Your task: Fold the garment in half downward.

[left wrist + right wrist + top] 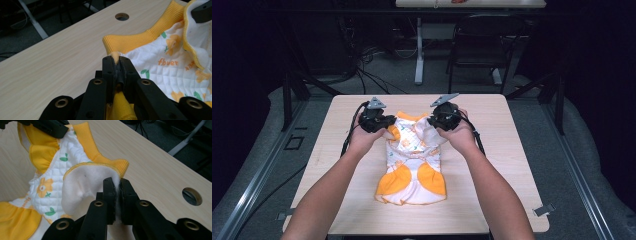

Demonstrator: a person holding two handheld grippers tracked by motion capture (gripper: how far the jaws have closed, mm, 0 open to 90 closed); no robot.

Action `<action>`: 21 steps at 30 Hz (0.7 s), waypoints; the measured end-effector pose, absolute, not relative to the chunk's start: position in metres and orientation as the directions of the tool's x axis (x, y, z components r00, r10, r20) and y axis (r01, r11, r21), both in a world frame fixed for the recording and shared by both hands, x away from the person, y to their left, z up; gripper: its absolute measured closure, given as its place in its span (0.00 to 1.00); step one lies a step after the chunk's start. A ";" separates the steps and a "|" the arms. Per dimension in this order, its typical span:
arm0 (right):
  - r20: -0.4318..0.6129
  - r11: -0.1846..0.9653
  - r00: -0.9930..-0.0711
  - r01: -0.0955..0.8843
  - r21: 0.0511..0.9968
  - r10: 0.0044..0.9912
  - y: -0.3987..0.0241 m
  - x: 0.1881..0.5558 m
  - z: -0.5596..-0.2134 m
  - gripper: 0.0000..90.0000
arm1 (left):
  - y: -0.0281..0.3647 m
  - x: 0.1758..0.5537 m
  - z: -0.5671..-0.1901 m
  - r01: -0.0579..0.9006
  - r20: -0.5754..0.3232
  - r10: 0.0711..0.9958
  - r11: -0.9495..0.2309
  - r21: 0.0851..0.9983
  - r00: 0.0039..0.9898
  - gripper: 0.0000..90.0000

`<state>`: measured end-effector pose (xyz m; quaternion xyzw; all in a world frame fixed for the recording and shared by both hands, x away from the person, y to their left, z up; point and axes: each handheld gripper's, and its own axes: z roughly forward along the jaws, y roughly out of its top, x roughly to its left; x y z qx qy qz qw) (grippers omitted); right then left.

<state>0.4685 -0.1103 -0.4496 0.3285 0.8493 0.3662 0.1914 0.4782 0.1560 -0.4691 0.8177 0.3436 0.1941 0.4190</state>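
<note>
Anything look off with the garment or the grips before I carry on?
Nothing stands out. The left tool is shut on the yellow ribbed edge, the right tool on the white lining, of the quilted flower-print baby garment. Its lower half lies on the wooden table.

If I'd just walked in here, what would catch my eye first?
Probably the small white and orange quilted garment in the middle of the pale wooden table, printed with little flowers. Its far end is pinched on both sides: the left gripper clamps the ribbed orange collar edge, and the right gripper clamps a fold of white lining.
</note>
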 end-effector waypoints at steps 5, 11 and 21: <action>-0.091 0.504 -0.708 0.400 0.766 0.700 -0.115 0.464 -0.442 0.94 | 0.156 0.474 -0.462 0.371 0.032 0.708 -0.407 0.835 0.705 0.93; -0.121 0.542 -0.729 0.376 0.751 0.674 -0.114 0.456 -0.442 0.94 | 0.157 0.466 -0.468 0.367 0.026 0.689 -0.418 0.831 0.724 0.93; -0.112 0.553 -0.752 0.366 0.748 0.649 -0.114 0.441 -0.456 0.94 | 0.162 0.453 -0.475 0.372 0.011 0.673 -0.423 0.826 0.740 0.93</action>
